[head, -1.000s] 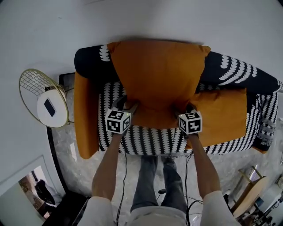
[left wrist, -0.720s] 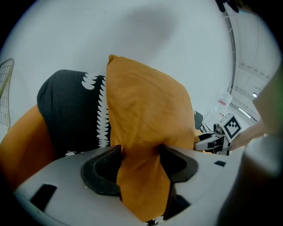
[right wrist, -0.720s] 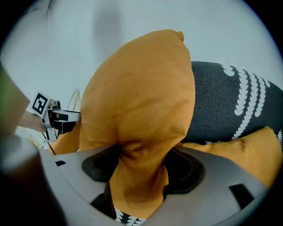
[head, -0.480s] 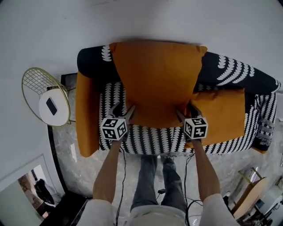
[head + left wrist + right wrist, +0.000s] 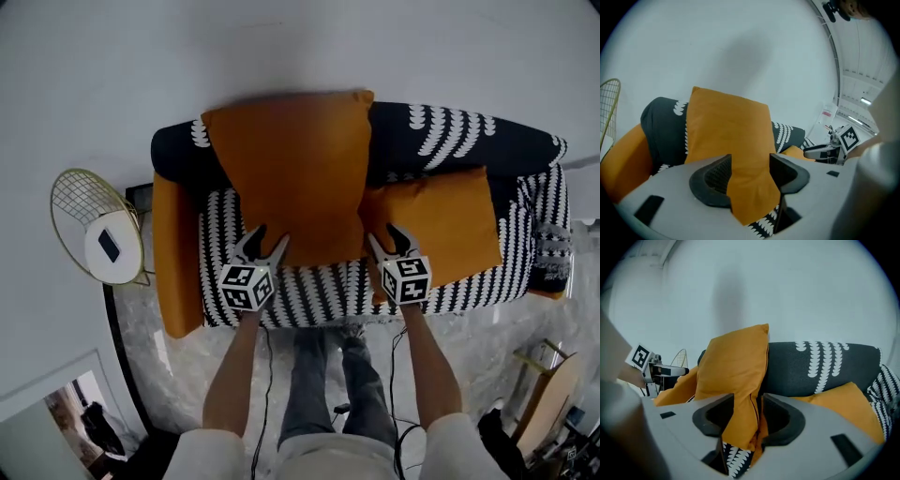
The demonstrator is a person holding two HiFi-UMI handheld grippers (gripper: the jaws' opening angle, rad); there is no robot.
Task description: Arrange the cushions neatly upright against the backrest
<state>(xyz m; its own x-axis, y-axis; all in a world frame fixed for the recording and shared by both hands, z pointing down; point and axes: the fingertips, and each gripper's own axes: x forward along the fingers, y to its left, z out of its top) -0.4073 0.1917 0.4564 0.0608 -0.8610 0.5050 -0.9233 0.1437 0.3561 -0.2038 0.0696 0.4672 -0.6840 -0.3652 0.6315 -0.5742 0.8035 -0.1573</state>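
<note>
1. We record a black-and-white patterned fabric sofa [image 5: 450, 141] with orange armrests.
2. A large orange square fabric cushion [image 5: 291, 178] stands against the backrest, toward the sofa's left end.
3. A smaller orange fabric cushion [image 5: 431, 225] sits at the seat's right, touching the larger one.
4. The left tool [image 5: 265, 240] has just widened slightly and clamps the large cushion's lower left corner.
5. The right tool [image 5: 386, 236] has just been closing and is clenched on its lower right corner.

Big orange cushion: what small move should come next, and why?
Probably ease the big cushion's lower edge back toward the backrest so it stands straighter. The left gripper and right gripper pinch its bottom corners, the right's jaws having just closed further on it, and it leans back.
</note>
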